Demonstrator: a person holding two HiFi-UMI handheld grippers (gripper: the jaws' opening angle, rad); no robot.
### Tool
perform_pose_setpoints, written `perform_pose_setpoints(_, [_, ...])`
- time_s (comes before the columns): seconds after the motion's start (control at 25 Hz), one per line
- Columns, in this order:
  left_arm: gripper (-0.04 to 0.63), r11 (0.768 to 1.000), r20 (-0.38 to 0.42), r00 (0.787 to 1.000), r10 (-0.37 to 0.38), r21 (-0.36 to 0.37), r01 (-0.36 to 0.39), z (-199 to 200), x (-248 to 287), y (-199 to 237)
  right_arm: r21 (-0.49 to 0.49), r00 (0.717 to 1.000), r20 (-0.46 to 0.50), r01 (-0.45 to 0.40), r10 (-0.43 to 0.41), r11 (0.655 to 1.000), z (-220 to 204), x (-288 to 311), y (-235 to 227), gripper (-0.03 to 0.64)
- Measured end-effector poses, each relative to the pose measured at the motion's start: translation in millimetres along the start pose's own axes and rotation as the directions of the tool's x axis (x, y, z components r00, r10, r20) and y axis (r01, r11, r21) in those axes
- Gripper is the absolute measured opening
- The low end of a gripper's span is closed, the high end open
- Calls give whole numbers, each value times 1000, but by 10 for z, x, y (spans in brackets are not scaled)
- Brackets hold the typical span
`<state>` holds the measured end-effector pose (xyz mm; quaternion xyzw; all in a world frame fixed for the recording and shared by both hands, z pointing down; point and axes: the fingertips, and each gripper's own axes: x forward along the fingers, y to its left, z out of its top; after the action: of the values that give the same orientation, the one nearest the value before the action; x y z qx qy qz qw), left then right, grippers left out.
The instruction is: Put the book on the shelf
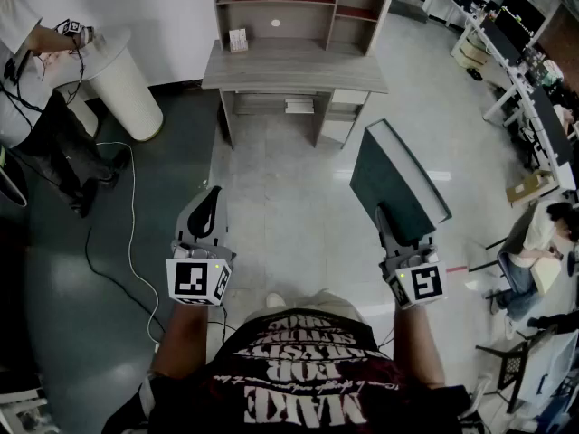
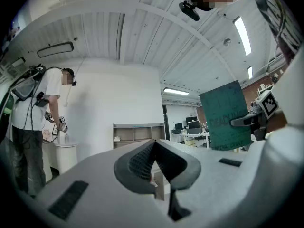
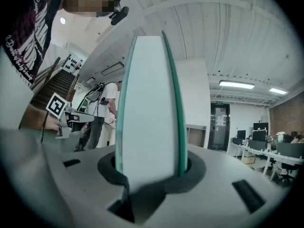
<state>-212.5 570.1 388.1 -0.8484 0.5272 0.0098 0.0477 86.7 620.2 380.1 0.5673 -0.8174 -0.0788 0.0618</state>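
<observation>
My right gripper [image 1: 394, 220] is shut on a dark green book [image 1: 393, 181], held upright over the floor. In the right gripper view the book [image 3: 151, 106] stands on edge between the jaws, white page edges toward the camera. My left gripper [image 1: 205, 208] is shut with nothing in it; its black pads [image 2: 142, 159] meet in the left gripper view, where the book [image 2: 227, 115] and the right gripper [image 2: 251, 119] show at the right. The wooden shelf unit [image 1: 303, 3] stands ahead on a grey desk [image 1: 294, 69], its compartments mostly bare.
A white round pedestal [image 1: 122, 80] stands at the left with a person [image 1: 32, 80] beside it. A cable [image 1: 122, 233] trails over the dark floor. Office desks with monitors [image 1: 516, 25] line the right side, and a seated person [image 1: 543, 233] is near the right edge.
</observation>
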Motion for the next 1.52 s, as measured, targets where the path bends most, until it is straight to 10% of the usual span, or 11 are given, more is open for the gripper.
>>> perform_pose_setpoints(0.6, [6,1000,-29,1000,11,4,-11,1,-126,-17,170,996,37,-89,84,981,57,-17,91,161])
perform_pose_setpoints(1.52, [6,999,-56,998,22,31,-20,-345,1033,29,137,997,-24,-63,67,989,-509,840,-619,163])
